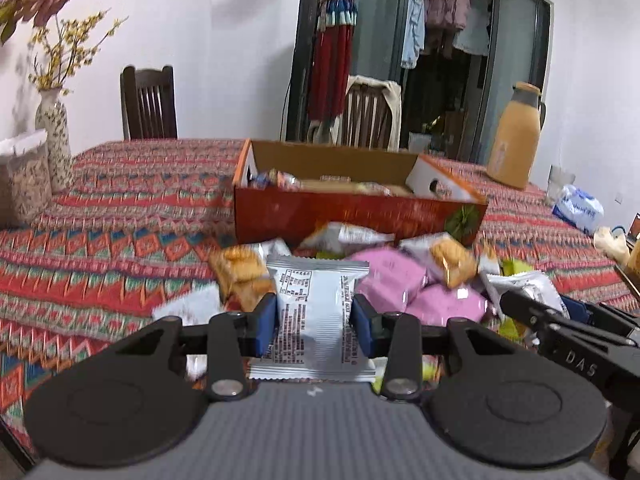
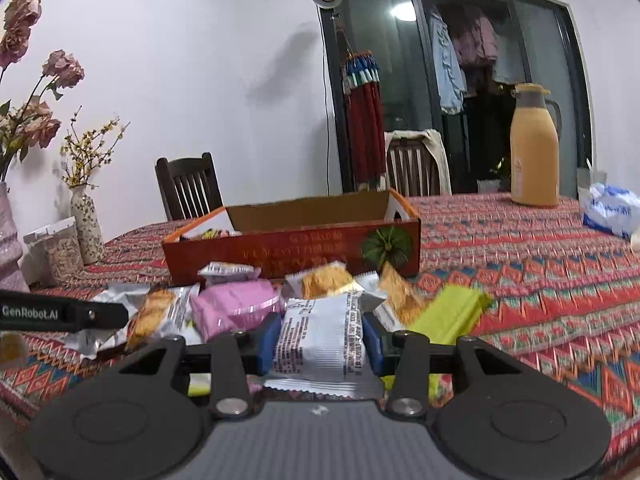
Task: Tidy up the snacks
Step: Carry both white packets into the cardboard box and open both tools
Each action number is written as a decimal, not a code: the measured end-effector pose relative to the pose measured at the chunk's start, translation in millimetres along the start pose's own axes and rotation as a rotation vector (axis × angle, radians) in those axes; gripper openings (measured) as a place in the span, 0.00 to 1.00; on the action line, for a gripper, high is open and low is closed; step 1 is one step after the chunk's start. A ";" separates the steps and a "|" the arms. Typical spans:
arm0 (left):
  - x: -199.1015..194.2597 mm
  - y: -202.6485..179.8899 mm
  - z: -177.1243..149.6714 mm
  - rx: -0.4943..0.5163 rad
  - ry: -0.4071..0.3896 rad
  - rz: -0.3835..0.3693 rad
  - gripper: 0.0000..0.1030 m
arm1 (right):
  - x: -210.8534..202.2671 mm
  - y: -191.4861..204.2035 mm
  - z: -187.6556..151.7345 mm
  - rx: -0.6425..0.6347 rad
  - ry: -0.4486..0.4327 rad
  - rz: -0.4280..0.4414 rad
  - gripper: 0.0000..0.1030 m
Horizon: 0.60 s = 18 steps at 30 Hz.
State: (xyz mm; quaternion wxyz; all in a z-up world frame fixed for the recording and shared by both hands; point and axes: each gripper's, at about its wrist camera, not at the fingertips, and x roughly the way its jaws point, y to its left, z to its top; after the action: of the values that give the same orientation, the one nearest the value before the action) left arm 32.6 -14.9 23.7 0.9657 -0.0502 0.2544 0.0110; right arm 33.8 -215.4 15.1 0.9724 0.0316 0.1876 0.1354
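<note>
Snacks are heaped on the worktop just beyond both sets of jaws, in front of an open orange box that already holds a few packets. The heap is made up of pink packets, clear packets of golden biscuits, silver wrappers and a yellow-green packet.

A silver packet printed with small text is pinched between the blue pads of the left gripper; it is held upright between the jaws, its crimped lower edge lying below them and its top edge rising above them.

A second silver packet of the same kind is pinched by the right gripper, whose jaws press on its two sides; the yellow-green packet lies just to the right of these jaws and a pink packet just to their left.

The right gripper's black body is seen at the right edge of the left wrist view, and the left gripper's body at the left edge of the right wrist view.

Beyond the box, a tan flask stands on the patterned cloth, well to the right of the jaws.
</note>
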 end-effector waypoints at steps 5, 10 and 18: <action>10.7 -4.7 26.8 -0.004 -0.039 -0.006 0.40 | 18.6 -2.4 22.2 -0.021 -0.028 0.000 0.42; 21.9 -11.6 59.8 -0.003 -0.090 -0.002 0.40 | 41.6 -4.6 52.0 -0.048 -0.068 -0.006 0.42; 43.6 -26.3 113.4 0.001 -0.164 0.013 0.40 | 85.4 -8.3 111.1 -0.065 -0.137 -0.004 0.42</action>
State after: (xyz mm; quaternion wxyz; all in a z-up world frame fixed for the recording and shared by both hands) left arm 127.4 -29.6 102.8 0.9833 -0.0471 0.1746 0.0212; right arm 153.6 -201.0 86.9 0.9837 0.0086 0.1162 0.1371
